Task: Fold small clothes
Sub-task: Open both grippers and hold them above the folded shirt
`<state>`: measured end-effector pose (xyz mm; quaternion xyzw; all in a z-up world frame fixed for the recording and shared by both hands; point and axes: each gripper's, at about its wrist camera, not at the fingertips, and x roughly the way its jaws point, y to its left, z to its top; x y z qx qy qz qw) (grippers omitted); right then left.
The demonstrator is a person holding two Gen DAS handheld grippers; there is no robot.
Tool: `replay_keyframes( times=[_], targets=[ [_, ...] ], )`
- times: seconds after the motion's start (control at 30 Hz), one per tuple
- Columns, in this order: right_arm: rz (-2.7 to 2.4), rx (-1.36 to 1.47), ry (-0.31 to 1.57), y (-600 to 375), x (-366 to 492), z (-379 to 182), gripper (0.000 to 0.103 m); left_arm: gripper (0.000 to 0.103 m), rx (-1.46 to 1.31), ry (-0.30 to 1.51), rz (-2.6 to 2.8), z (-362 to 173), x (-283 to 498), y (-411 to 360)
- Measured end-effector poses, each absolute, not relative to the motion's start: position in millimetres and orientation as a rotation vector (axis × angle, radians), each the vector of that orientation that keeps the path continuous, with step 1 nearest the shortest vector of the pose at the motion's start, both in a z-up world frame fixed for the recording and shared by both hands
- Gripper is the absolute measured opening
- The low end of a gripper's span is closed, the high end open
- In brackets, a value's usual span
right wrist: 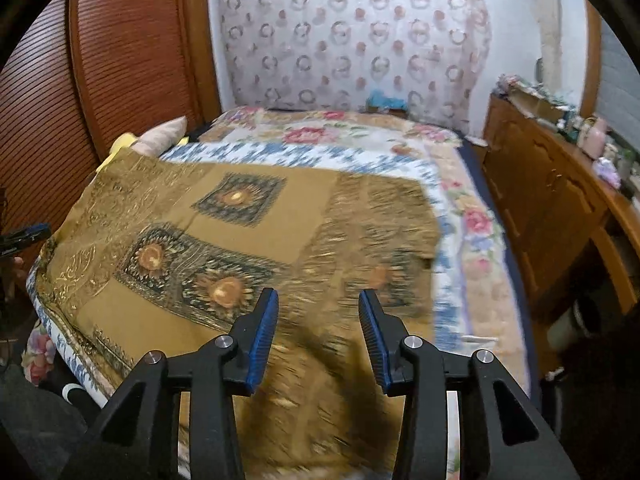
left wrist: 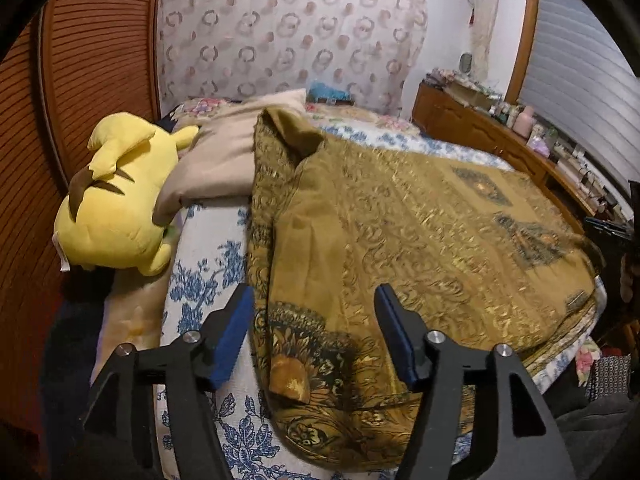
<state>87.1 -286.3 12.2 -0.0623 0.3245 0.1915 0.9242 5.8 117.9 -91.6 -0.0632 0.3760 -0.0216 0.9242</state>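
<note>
A mustard-gold patterned garment (left wrist: 400, 240) with dark sunflower squares lies spread on the bed; it also shows in the right wrist view (right wrist: 240, 248). Its far left corner is turned up. My left gripper (left wrist: 314, 296) is open and empty, hovering just above the garment's near left edge. My right gripper (right wrist: 318, 300) is open and empty above the garment's near right part, which is blurred. The tip of the left gripper (right wrist: 28, 234) shows at the left edge of the right wrist view.
The bed (left wrist: 200, 280) has a blue-and-white floral cover. A yellow plush toy (left wrist: 116, 208) and a beige pillow (left wrist: 224, 160) lie at its left. A wooden dresser (right wrist: 552, 208) with bottles stands to the right. A wooden louvred door (right wrist: 128, 52) is on the left.
</note>
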Motion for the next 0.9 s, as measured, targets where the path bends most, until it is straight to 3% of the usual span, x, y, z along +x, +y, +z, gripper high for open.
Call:
replay_keyframes(
  times=[0.9],
  targets=[
    [0.389,-0.246,0.712,-215,135,-42,0.044,0.065,-0.138,0.825,0.032,-118,0,131]
  ],
)
